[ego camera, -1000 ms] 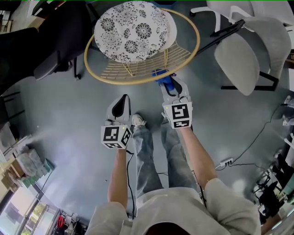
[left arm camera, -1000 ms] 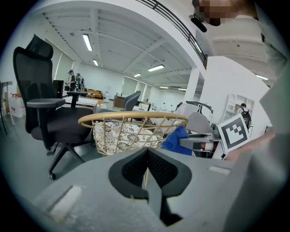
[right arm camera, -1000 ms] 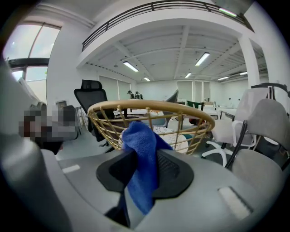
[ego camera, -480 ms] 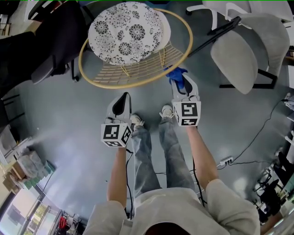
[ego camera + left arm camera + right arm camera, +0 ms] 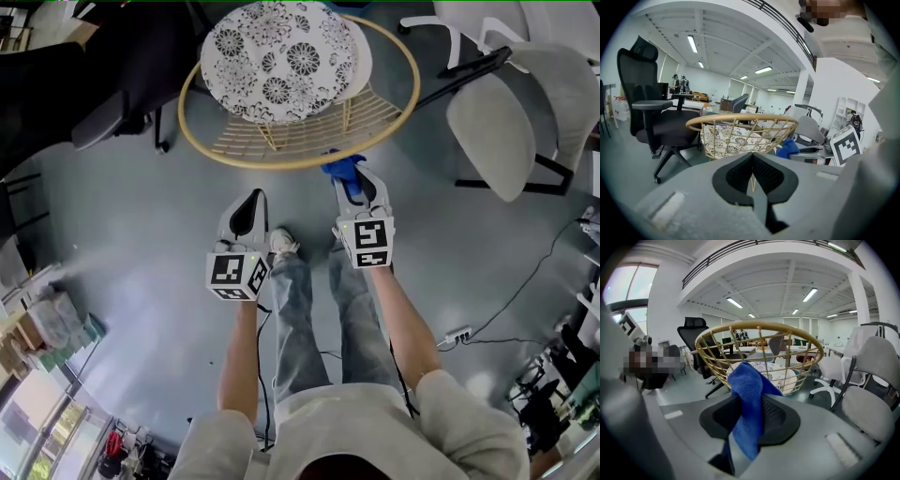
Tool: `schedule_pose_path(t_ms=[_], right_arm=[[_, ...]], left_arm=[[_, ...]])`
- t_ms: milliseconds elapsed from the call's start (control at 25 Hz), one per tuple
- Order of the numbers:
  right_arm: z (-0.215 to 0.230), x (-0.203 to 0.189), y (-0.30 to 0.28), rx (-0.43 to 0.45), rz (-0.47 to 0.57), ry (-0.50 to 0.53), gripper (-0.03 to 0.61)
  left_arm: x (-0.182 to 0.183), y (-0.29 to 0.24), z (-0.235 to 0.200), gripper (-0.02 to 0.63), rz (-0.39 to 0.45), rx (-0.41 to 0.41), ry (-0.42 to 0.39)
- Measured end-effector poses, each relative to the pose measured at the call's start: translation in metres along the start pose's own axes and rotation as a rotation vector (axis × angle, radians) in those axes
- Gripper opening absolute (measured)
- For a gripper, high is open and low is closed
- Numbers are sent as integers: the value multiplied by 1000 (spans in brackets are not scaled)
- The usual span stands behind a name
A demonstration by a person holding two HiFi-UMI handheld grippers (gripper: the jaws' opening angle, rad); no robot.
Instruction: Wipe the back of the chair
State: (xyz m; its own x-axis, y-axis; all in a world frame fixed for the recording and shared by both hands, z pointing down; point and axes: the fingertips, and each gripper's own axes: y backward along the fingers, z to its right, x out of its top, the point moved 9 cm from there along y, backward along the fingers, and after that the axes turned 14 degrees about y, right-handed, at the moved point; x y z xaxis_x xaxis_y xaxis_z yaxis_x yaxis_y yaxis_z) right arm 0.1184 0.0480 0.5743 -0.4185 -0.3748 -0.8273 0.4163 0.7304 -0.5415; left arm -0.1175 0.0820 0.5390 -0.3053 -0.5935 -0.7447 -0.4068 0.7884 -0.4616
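Grey floor (image 5: 141, 234) of an open office spreads under a round wicker chair (image 5: 309, 131), with a black office chair (image 5: 122, 66) to its left and a grey shell chair (image 5: 492, 131) to its right.

The right tool (image 5: 354, 183) is clamped on a blue cloth (image 5: 339, 169), which is pinched as a narrow fold with its upper end standing free above the 2 fingers. The left tool (image 5: 247, 211) is closed on nothing and hangs back near the person's shoe, well apart from the chair.

Risks, as I judge them:
- The loose end could catch in a gap between the spindles and be tugged out of the narrow pinch.
- The chair looks light and nothing steadies it, so a firm push might slide or rock it.
- If the cloth folds away, the hard fingers could scrape the cane.

The chair's back is the curved wall of spindles under the hoop rim, directly ahead of the right tool. From above, the cloth overlaps the near rim, but I cannot tell whether they touch. A patterned cushion (image 5: 281, 61) lies farther in.
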Motion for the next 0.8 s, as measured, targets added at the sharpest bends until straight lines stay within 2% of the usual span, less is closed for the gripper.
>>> schedule_pose_path(t_ms=[400,800], right_arm=[[-65,22,-47,124,5,25,107],[-94,48,-90,164,22,31,107]], left_arm=[[-1,29,-42,3,20,60,43],[2,47,-69,3,16,78,55]])
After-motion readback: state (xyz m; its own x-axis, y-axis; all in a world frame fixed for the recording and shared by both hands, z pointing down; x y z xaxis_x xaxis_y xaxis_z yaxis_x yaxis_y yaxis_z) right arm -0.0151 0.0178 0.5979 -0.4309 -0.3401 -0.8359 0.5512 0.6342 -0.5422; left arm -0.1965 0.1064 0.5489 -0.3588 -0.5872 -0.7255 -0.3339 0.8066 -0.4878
